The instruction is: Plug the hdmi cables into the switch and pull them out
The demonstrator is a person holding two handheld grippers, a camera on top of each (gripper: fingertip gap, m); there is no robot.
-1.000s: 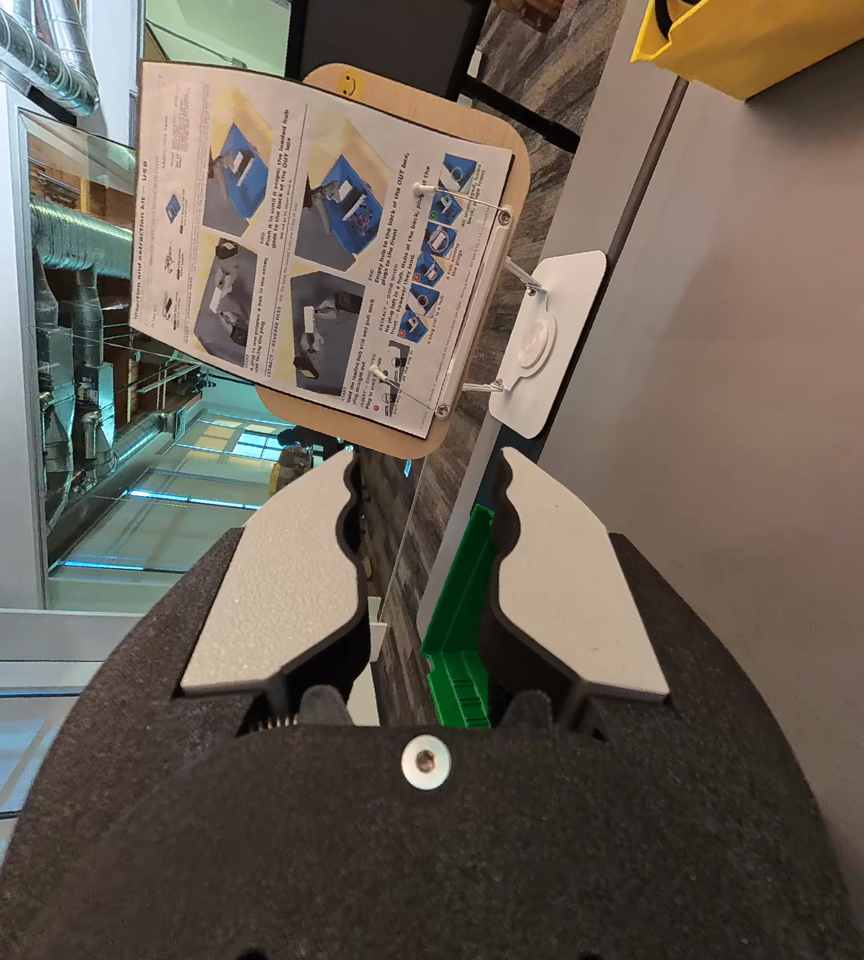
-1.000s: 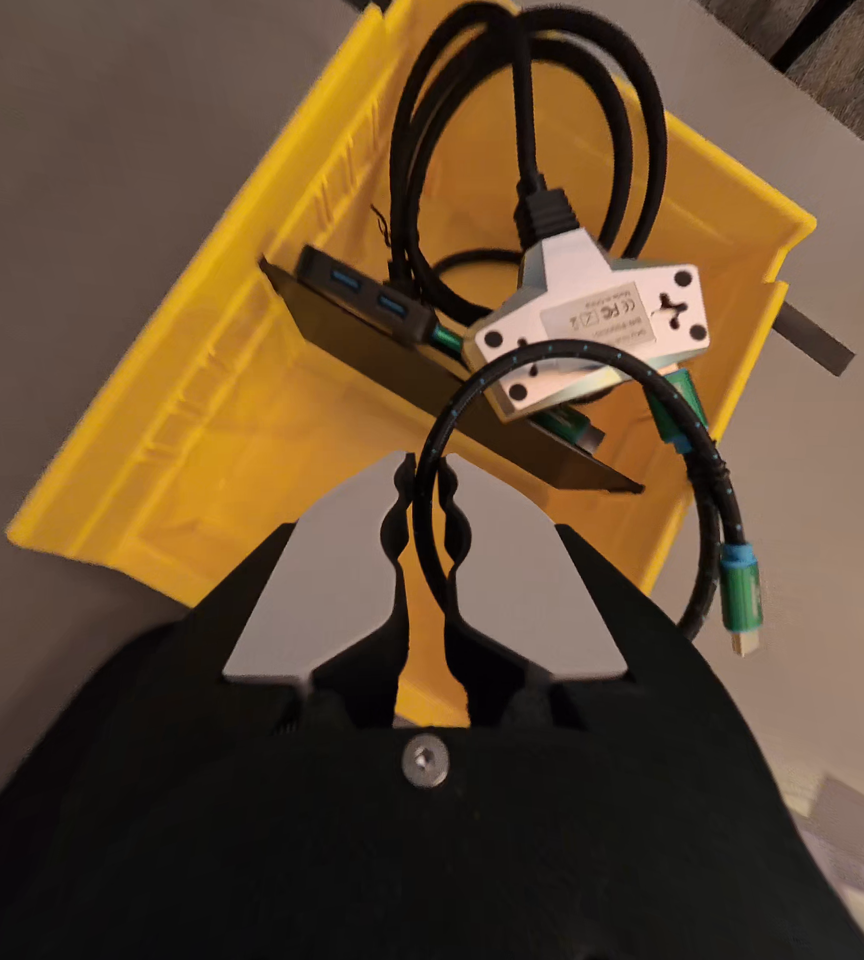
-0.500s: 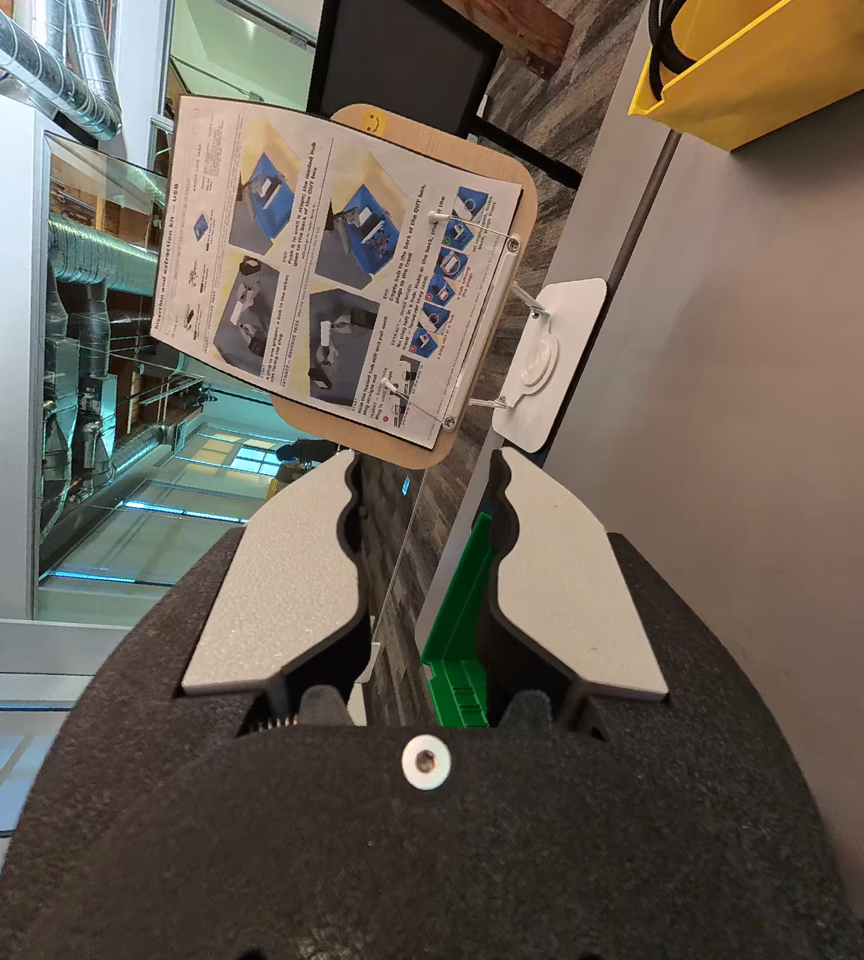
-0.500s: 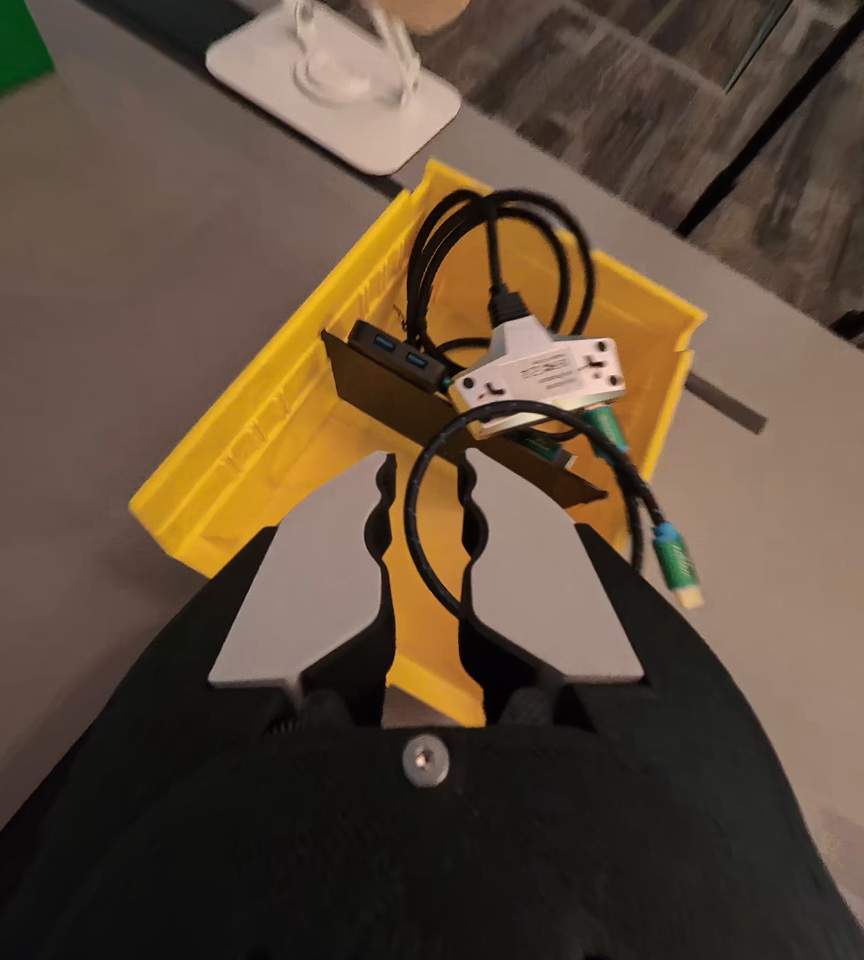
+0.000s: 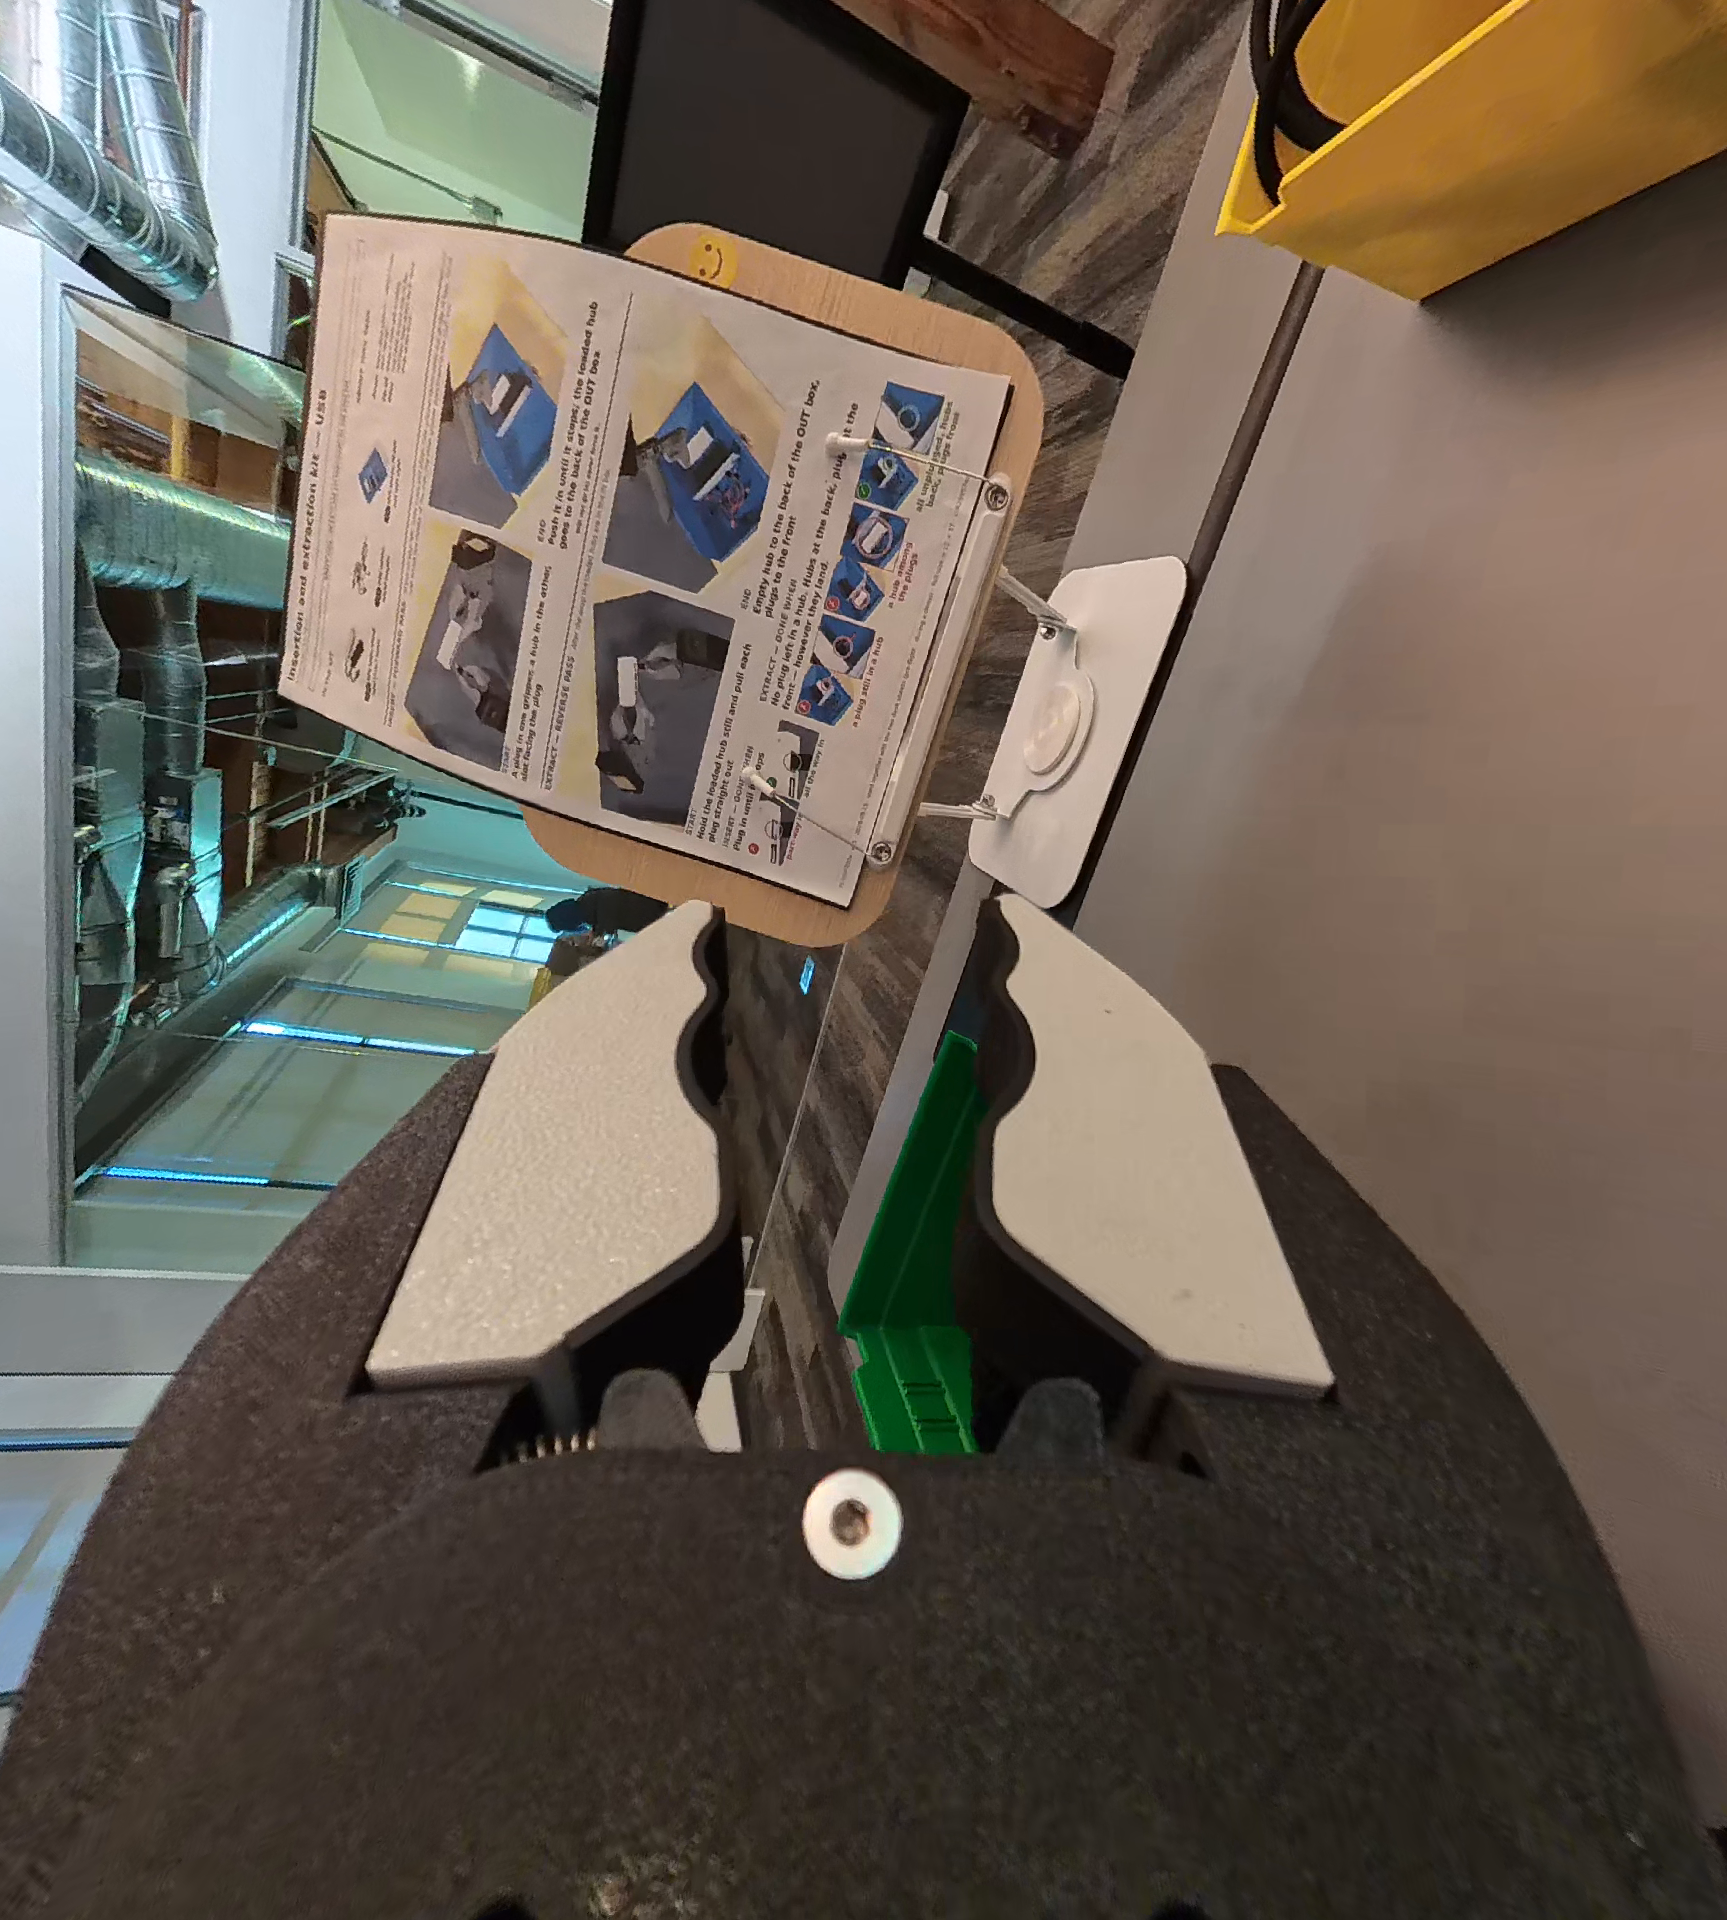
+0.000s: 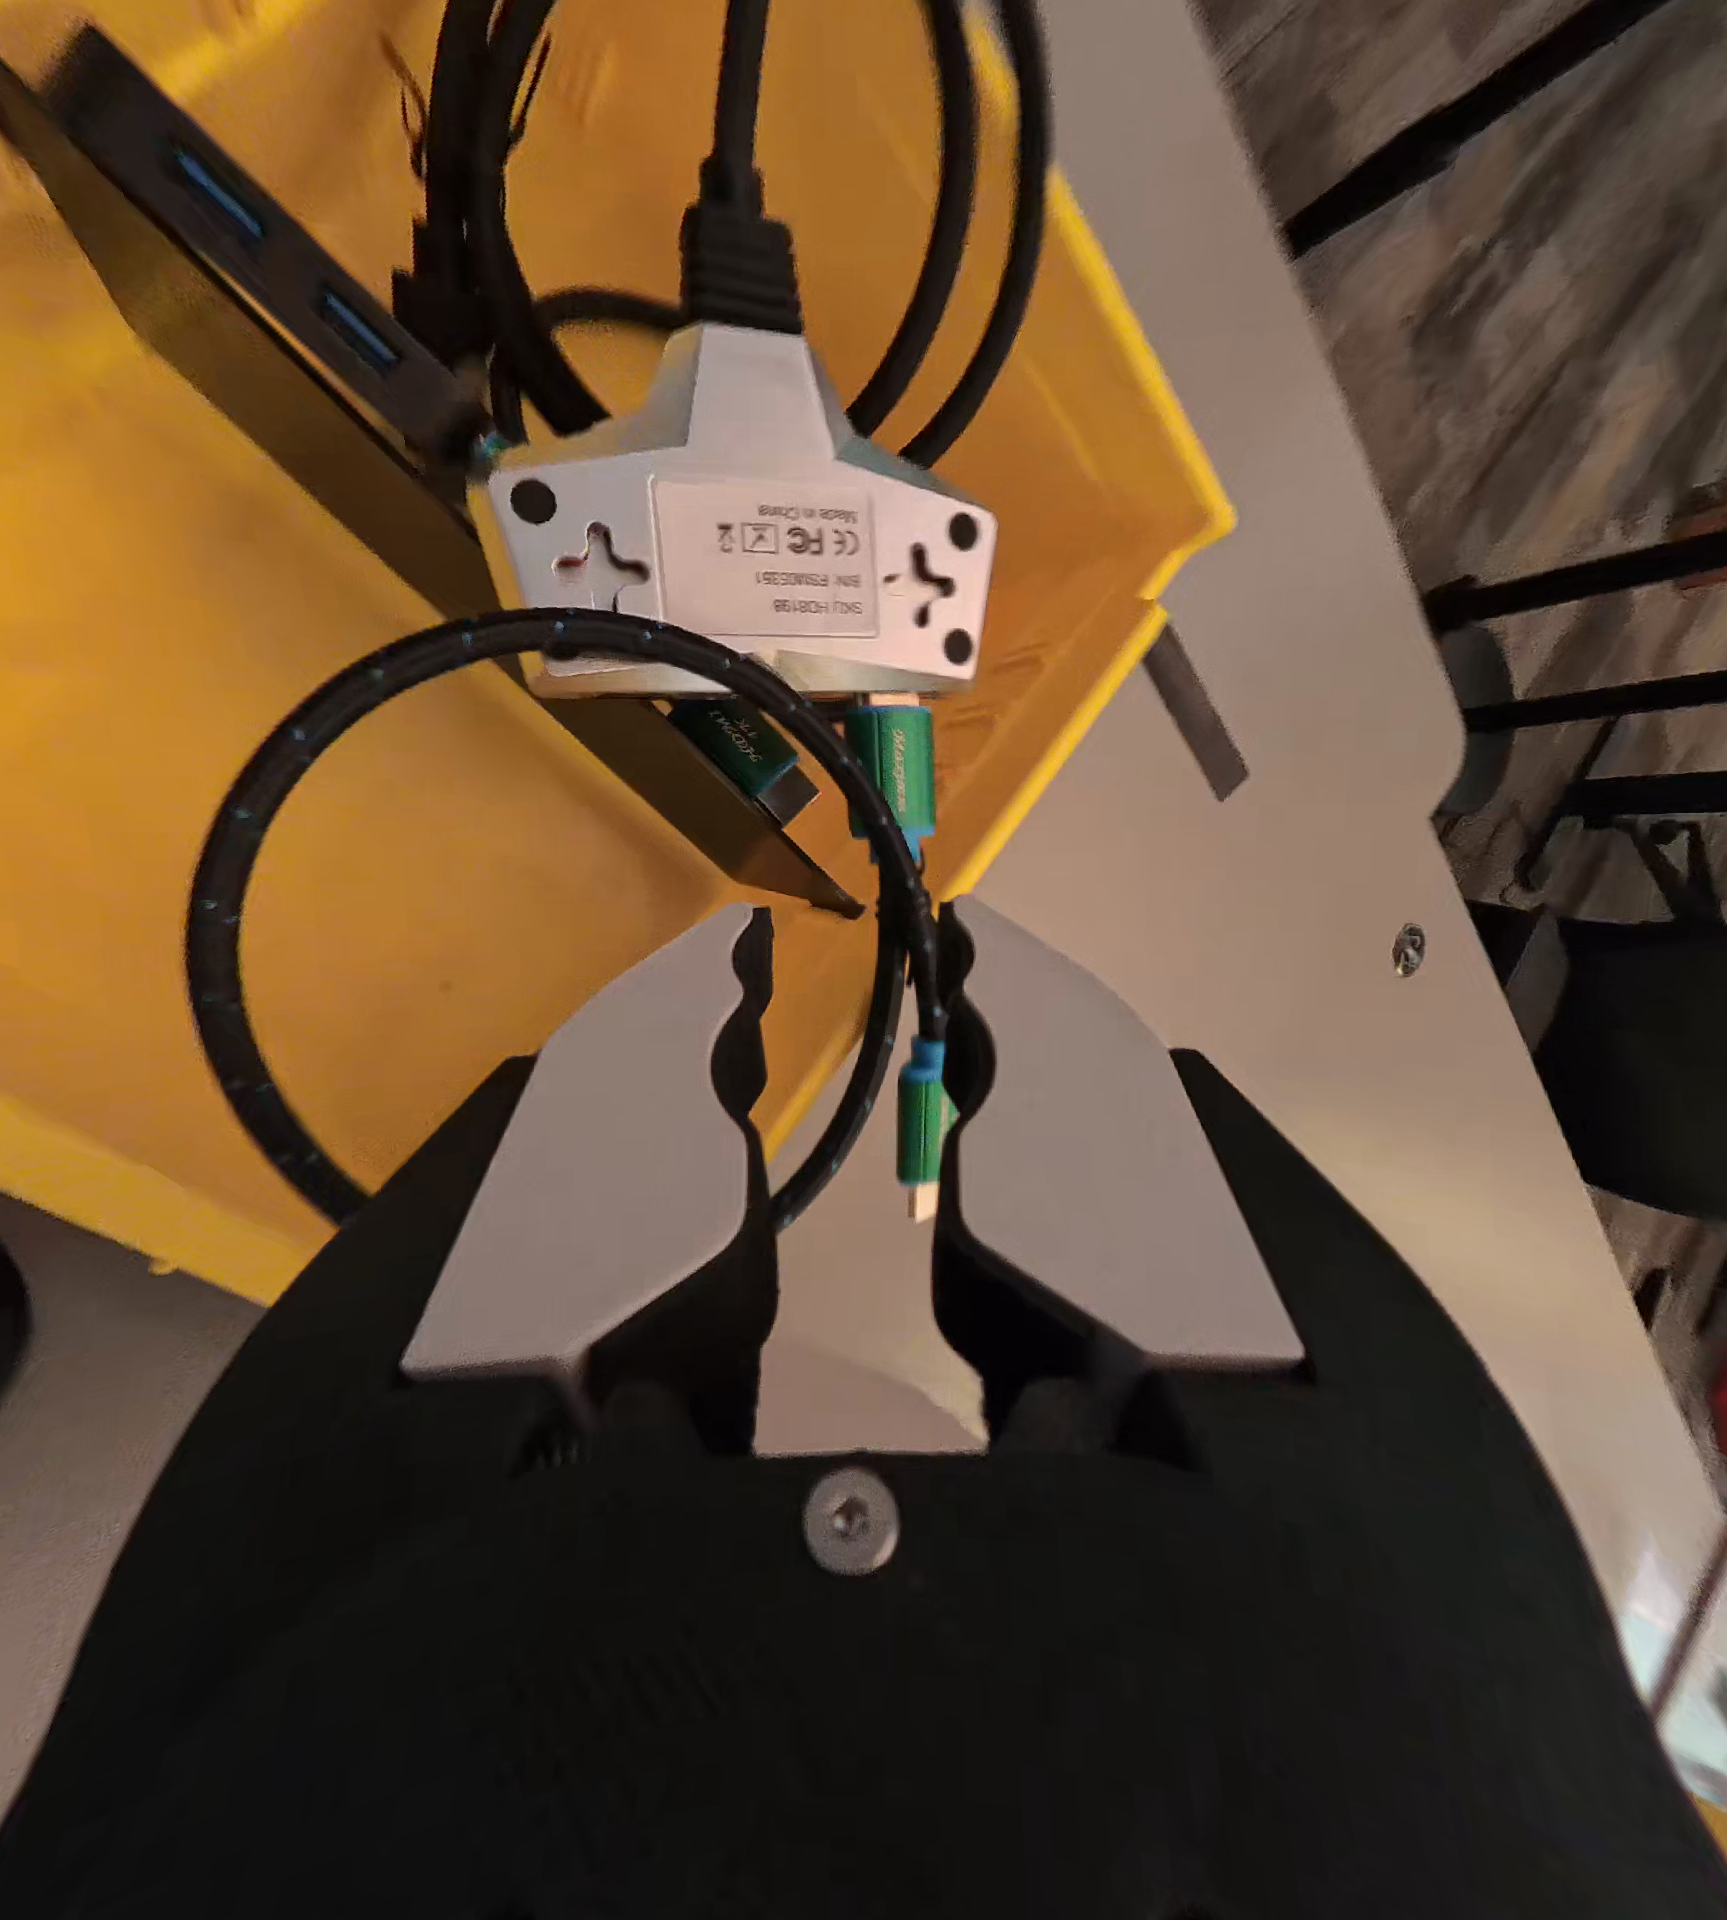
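**A:** Where does your switch sit?

**B:** The grey switch [image 6: 734, 540] lies underside up in the yellow bin [image 6: 163, 623], leaning on a black divider [image 6: 402, 582]. A thick black cable [image 6: 734, 156] runs out of its far end. At its near edge one green plug [image 6: 890, 758] looks seated in a port, and a second green plug [image 6: 734, 753] lies just left of it, though I cannot tell whether that one is in.

**A:** And the braided cable?

**B:** The braided HDMI cable [image 6: 215, 935] loops out to the left and comes back between the fingers of your right gripper [image 6: 854, 920]. Its free green plug [image 6: 921, 1122] hangs in the gap. The jaws stand apart with the plug and cable between them, not pinched as far as I can see, so count that gripper as released.

**A:** My left one?

**B:** Your left gripper [image 5: 854, 920] is spread wide and empty, tipped sideways, looking past a green bin [image 5: 916, 1247] toward an instruction sheet on a wooden stand [image 5: 630, 540] at the far edge of the tabletop [image 5: 1513, 935].

**A:** So how far along am I?

**B:** Early, I judge. One end seems plugged; the free plug is not yet inserted, and every pull-out is left. You would likely need the left gripper to steady the switch.
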